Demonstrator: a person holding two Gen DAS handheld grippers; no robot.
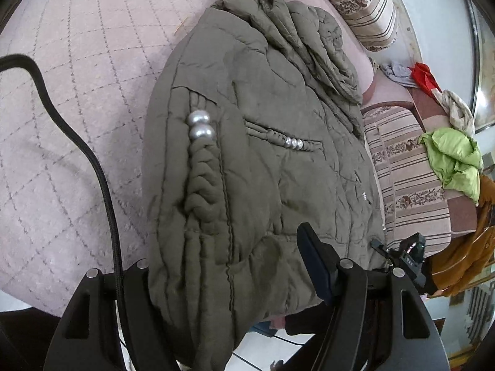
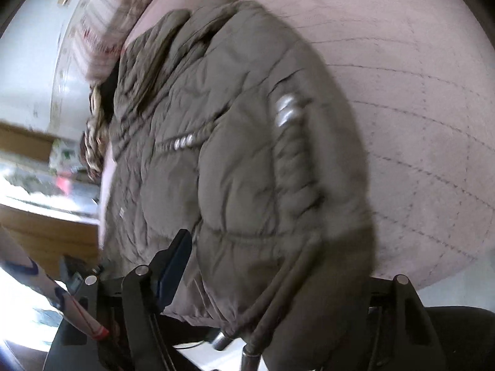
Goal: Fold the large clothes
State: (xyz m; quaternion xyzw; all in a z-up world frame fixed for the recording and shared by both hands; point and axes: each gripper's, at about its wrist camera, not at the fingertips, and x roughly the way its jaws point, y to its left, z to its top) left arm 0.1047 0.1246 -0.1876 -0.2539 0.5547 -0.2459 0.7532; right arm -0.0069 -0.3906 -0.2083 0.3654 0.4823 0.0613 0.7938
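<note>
An olive-green padded jacket (image 1: 263,160) with braided trim and silver pearl beads (image 1: 200,126) lies on a pink quilted bed cover (image 1: 77,92). Its hem hangs over the near edge. My left gripper (image 1: 229,247) is shut on a thick fold of that hem. Its right finger (image 1: 312,262) shows a blue pad pressed on the fabric, and the other finger is hidden under the cloth. In the blurred right wrist view the jacket (image 2: 241,160) fills the gap of my right gripper (image 2: 263,247). Its left finger (image 2: 176,262) sits beside the fabric and the other is covered.
Striped cushions (image 1: 402,167) line the right side of the bed. A lime-green garment (image 1: 451,157), a red cloth (image 1: 423,74) and a brown wooden chair (image 1: 464,259) lie beyond them. A black cable (image 1: 92,160) crosses the cover at left. White floor tiles (image 1: 269,352) show below the hem.
</note>
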